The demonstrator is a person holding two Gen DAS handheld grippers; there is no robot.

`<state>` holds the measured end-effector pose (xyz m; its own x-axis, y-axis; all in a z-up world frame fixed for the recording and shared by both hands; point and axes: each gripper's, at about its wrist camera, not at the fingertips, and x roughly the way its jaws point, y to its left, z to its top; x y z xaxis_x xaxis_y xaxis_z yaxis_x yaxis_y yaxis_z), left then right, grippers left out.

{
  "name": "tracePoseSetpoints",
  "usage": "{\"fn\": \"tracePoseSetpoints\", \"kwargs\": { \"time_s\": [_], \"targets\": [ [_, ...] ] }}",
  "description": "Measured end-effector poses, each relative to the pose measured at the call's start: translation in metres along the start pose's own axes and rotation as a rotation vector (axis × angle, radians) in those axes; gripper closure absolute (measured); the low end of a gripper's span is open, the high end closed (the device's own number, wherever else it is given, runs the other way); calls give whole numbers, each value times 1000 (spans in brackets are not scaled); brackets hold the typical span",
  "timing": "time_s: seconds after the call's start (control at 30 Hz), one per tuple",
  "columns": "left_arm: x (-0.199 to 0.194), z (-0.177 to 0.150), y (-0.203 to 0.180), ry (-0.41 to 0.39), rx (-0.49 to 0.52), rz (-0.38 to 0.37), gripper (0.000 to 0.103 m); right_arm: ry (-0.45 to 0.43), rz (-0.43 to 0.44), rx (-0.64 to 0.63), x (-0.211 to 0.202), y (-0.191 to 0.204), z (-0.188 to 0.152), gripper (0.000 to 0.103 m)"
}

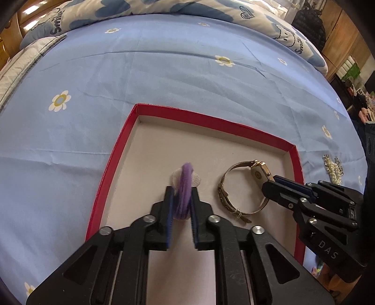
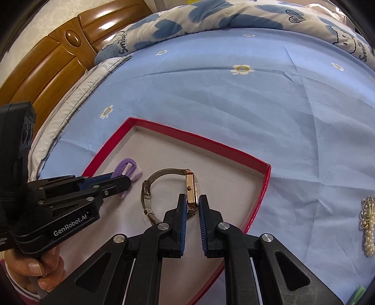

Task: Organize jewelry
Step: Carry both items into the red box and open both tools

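Note:
A shallow red box (image 1: 112, 154) (image 2: 262, 190) with a pale floor lies on the blue bed sheet. My left gripper (image 1: 182, 191) (image 2: 120, 179) is shut on a purple hair tie (image 1: 184, 187) (image 2: 124, 167), holding it on edge just above the box floor. My right gripper (image 2: 192, 199) (image 1: 269, 181) is shut on the gold case of a wristwatch (image 2: 191, 190) (image 1: 259, 172); its metal band (image 1: 226, 199) (image 2: 146, 194) loops on the box floor. A pearl brooch (image 1: 335, 170) (image 2: 369, 227) lies on the sheet right of the box.
A folded quilt (image 1: 164, 9) (image 2: 211, 18) lies along the far side of the bed. A wooden headboard (image 2: 46, 56) stands at the left. The blue flowered sheet (image 1: 187, 70) surrounds the box.

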<state>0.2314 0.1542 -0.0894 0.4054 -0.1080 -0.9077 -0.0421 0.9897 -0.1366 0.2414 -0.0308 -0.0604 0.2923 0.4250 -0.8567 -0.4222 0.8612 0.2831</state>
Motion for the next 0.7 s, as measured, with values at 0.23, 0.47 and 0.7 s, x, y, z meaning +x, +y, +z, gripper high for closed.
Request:
{"fn": "tracePoseSetpoints", "kwargs": {
  "time_s": [0.23, 0.47, 0.7],
  "targets": [
    [-6, -4, 3, 2, -10, 12, 65, -20, 11, 33, -12, -6, -1, 87],
    [-24, -8, 2, -26, -26, 8, 55, -70, 20, 86, -42, -19, -8, 75],
    [-44, -13, -9, -53, -34, -22, 55, -123, 21, 139, -77, -38, -19, 71]
  ]
}}
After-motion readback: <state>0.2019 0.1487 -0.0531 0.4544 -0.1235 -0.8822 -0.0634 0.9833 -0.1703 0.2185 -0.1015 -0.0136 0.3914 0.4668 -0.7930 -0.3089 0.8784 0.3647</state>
